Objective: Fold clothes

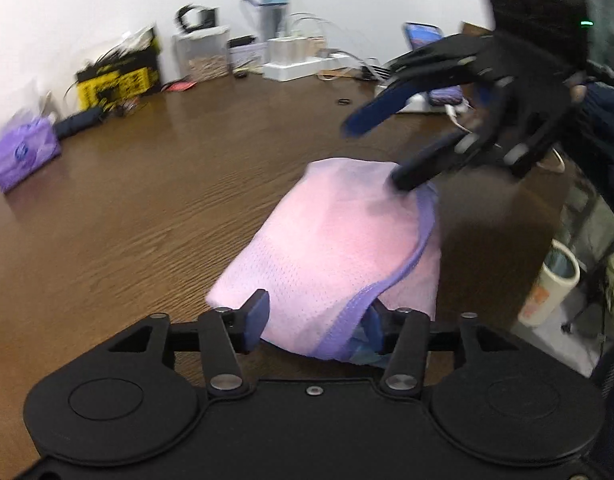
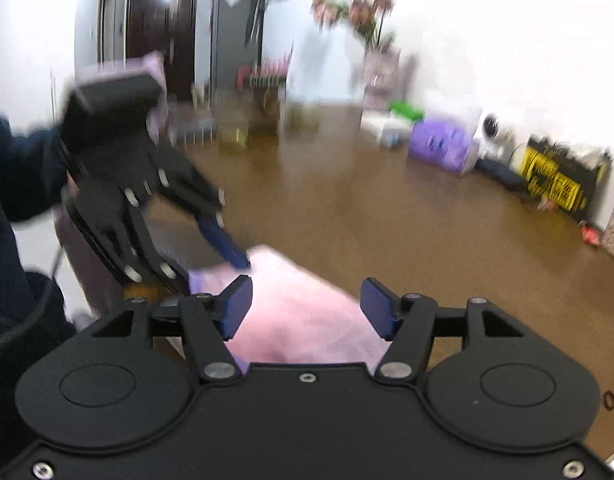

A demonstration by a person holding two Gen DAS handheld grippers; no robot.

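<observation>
Both claws, left (image 1: 319, 320) and right (image 2: 307, 308), stand spread over the folded pink garment (image 1: 331, 240); lifting straight off should leave the fold undisturbed.

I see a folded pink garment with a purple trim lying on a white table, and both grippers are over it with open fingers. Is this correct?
Not quite: the table is brown wood, not white, as the left wrist view shows. The rest holds: the folded pink garment with purple trim lies on it, with the left gripper and right gripper over it, fingers open.
</observation>
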